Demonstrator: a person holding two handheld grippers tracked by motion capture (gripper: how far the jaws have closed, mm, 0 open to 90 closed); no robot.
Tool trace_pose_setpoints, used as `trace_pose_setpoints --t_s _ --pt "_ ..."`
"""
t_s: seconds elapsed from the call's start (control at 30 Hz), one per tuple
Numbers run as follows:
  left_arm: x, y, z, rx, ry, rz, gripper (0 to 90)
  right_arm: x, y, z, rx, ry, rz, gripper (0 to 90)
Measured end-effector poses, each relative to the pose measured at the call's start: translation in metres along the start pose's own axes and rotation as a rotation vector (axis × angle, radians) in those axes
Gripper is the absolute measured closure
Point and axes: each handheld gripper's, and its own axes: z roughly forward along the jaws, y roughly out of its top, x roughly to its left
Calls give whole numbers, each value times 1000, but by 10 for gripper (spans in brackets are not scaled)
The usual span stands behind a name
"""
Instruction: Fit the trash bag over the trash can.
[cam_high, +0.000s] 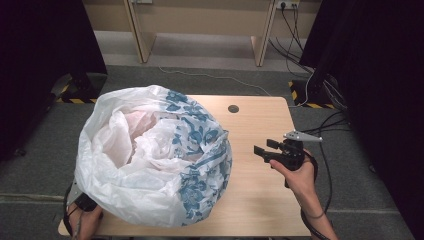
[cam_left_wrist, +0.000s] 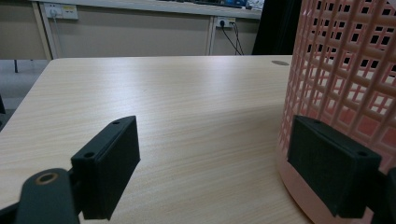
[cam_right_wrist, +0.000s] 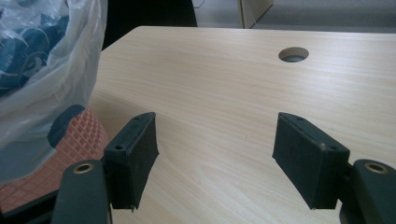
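Right hand (cam_high: 300, 175) up from the near edge of the tabletop (cam_high: 260, 200), wrist bent inward, carrying the right gripper (cam_high: 262, 150) over the right half of the tabletop with its jaws aimed left at the bag. Jaws wide apart, nothing between them but bare wood, as seen along the right gripper (cam_right_wrist: 215, 158) in its own view. Left hand (cam_high: 85, 220) low at the near left corner, mostly tucked under the bulging plastic bag (cam_high: 150, 155). Bag white with blue flower print, mouth open upward, taking up the left half of the tabletop and spilling past its left edge.

From above, only a faint pink inside the bag. Down at table level, left gripper (cam_left_wrist: 215, 163) with jaws spread, the one on the right of that view just beside the pink lattice basket (cam_left_wrist: 345, 70); contact not clear. Basket upright on the wood. In the right gripper view, the basket's lower wall (cam_right_wrist: 79, 140) peeking out beneath the bag's hem (cam_right_wrist: 56, 84). Round cable hole (cam_right_wrist: 293, 54) near the far edge.
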Motion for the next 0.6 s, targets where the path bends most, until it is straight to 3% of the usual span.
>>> trace_pose_setpoints --t_s 0.6 --pt "0 0 0 0 0 1 162 -11 -23 4 5 -44 -4 308"
